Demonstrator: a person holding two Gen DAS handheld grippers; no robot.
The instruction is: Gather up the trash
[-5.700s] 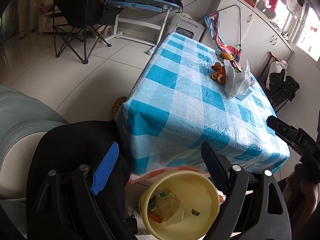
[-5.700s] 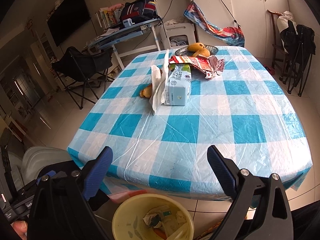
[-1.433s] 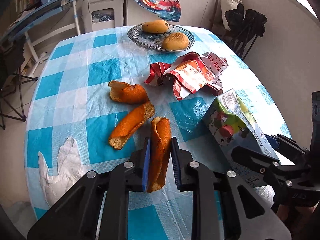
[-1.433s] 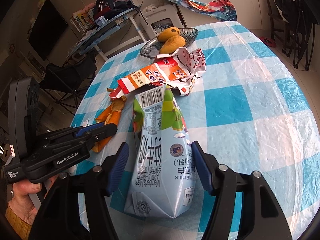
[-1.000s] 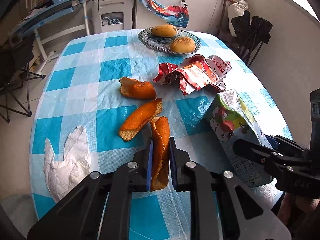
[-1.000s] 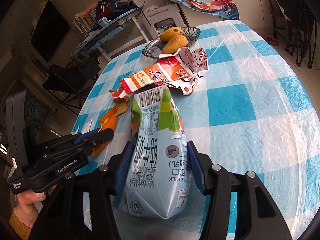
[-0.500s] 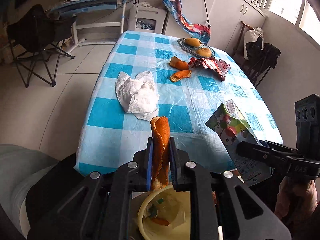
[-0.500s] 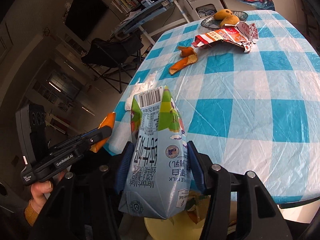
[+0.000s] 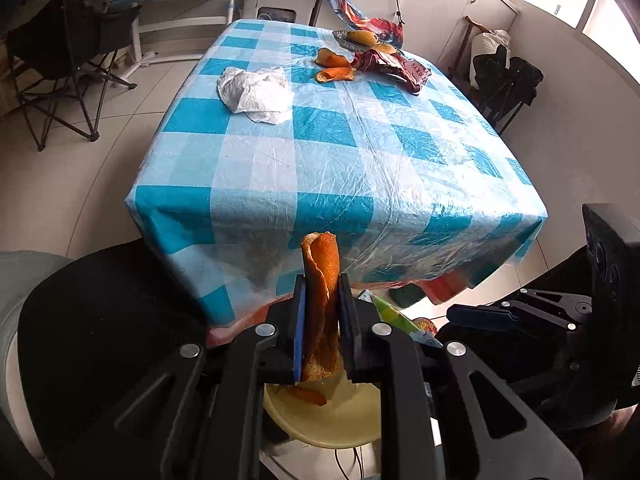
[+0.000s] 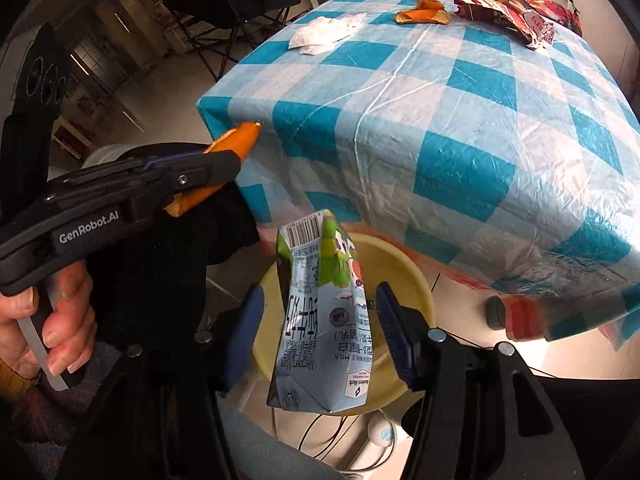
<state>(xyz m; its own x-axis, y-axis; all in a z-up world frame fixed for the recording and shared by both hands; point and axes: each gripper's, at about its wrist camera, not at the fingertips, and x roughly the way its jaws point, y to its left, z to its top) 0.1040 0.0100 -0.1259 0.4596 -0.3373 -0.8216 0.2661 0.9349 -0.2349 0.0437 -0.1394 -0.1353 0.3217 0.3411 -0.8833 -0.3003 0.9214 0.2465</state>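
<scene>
Over yellow bin: milk carton visible whole in right view only

Left gripper clamping orange peel over yellow bin, checked table beyond (tissue, wrapper)

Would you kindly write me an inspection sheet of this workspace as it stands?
Surface: checked tablecloth covers the table.
Job's things: orange peel clamped in left gripper; milk carton over yellow bin, clear of the pads.
Clutter: tissue, two peels, snack wrapper, fruit dish.
Grippers: right gripper has just been opening, its fingers apart from the carton.
Cables: black cable on floor by bin.
Surroundings: folding chair, desk, cabinets.
</scene>
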